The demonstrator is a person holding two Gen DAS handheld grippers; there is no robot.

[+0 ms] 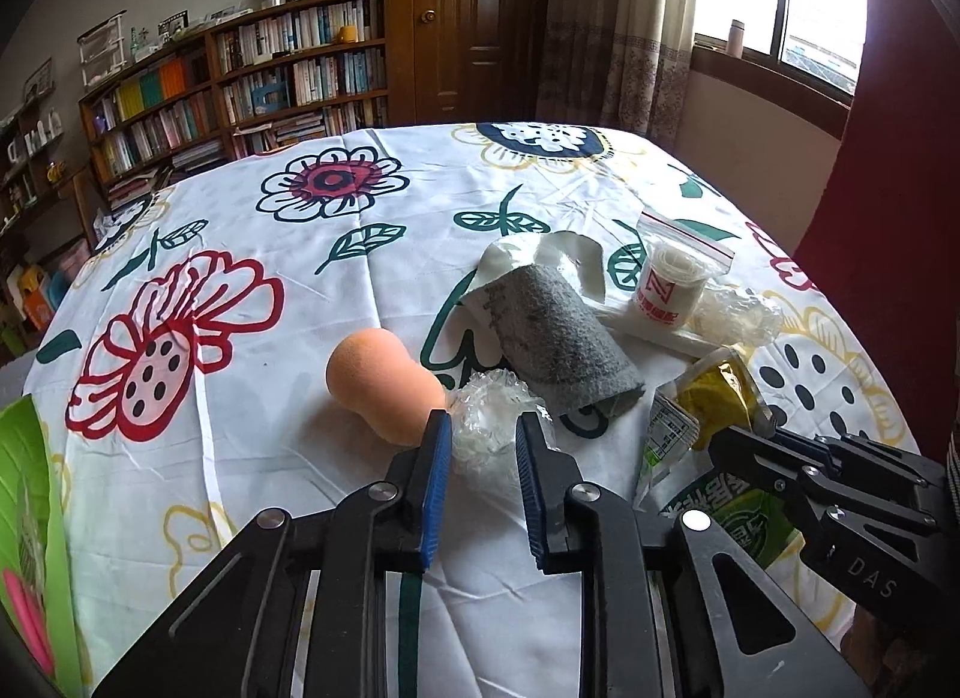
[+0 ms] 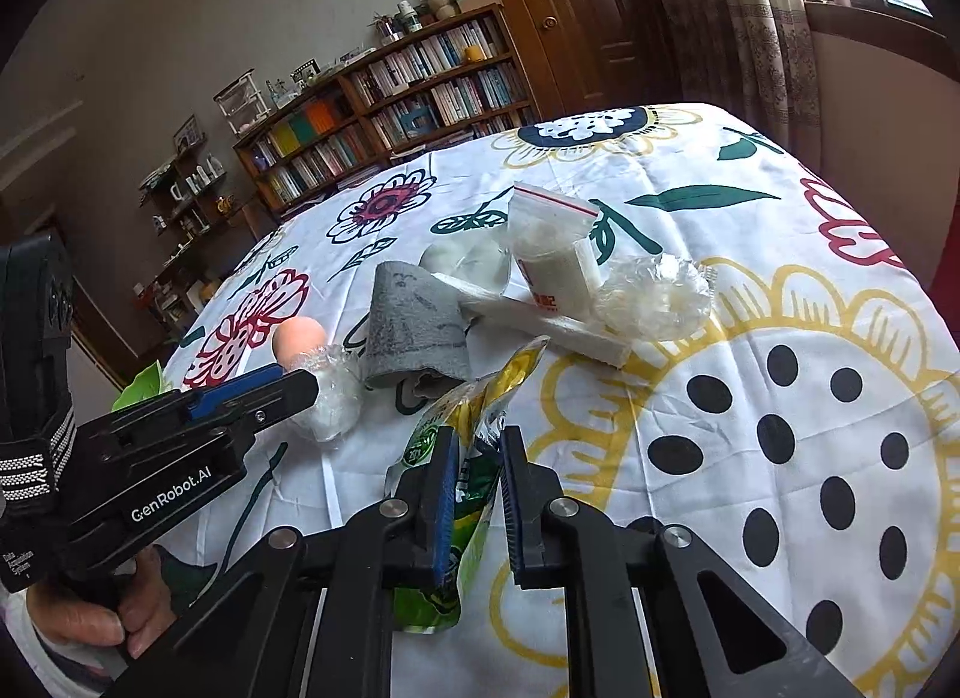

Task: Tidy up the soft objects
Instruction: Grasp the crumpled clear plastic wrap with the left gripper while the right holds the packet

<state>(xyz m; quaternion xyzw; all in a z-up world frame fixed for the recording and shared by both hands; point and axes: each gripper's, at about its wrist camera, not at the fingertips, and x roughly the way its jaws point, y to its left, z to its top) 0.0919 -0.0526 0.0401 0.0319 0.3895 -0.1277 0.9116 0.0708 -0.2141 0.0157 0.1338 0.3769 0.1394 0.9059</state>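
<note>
Your left gripper [image 1: 483, 440] has its pads closed on the crumpled clear wrap [image 1: 489, 416], which sits on the tablecloth [image 1: 288, 290] just beside the orange sponge [image 1: 378, 383]. Your right gripper [image 2: 474, 458] is pinched on the green packet [image 2: 462, 488], its lower end on the cloth. You look to be at the pickup step — next, lift each clear without dragging the grey cloth [image 1: 558, 332].

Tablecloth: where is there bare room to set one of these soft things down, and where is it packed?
Free: the far tablecloth beyond the orange sponge and grey cloth, and its left side. Also the dotted yellow flower right of the green packet. Crowded: the cluster from the sponge across to the white roll.
</note>
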